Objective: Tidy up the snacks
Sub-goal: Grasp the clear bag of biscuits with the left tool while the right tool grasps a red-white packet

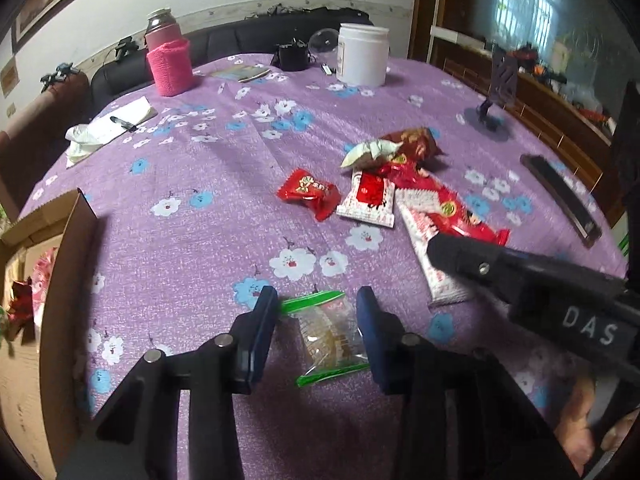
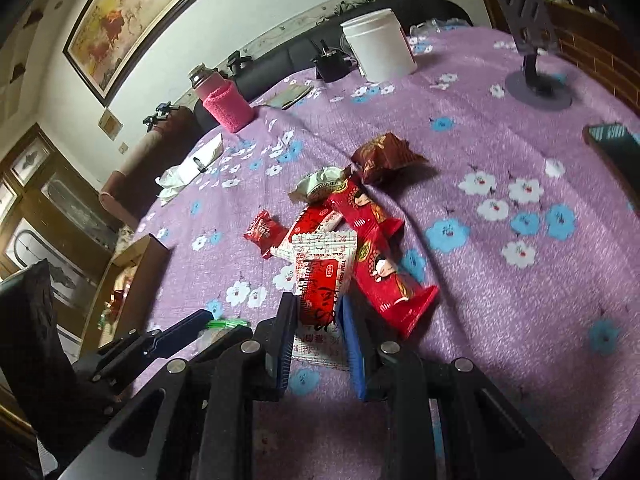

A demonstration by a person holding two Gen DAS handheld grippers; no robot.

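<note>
My left gripper is open, its blue fingers on either side of a clear snack packet with green edges lying on the purple flowered tablecloth. My right gripper has its fingers around the near end of a red-and-white snack packet; the jaws are close to the packet, and contact is unclear. A pile of snacks lies beyond: a long red packet, a small red candy, a pale wrapped one and a brown packet. The right gripper also shows in the left wrist view.
An open cardboard box with snacks inside stands at the table's left edge. At the back are a pink-sleeved flask, a white jar, a notepad with pen and a phone stand. A dark phone lies right.
</note>
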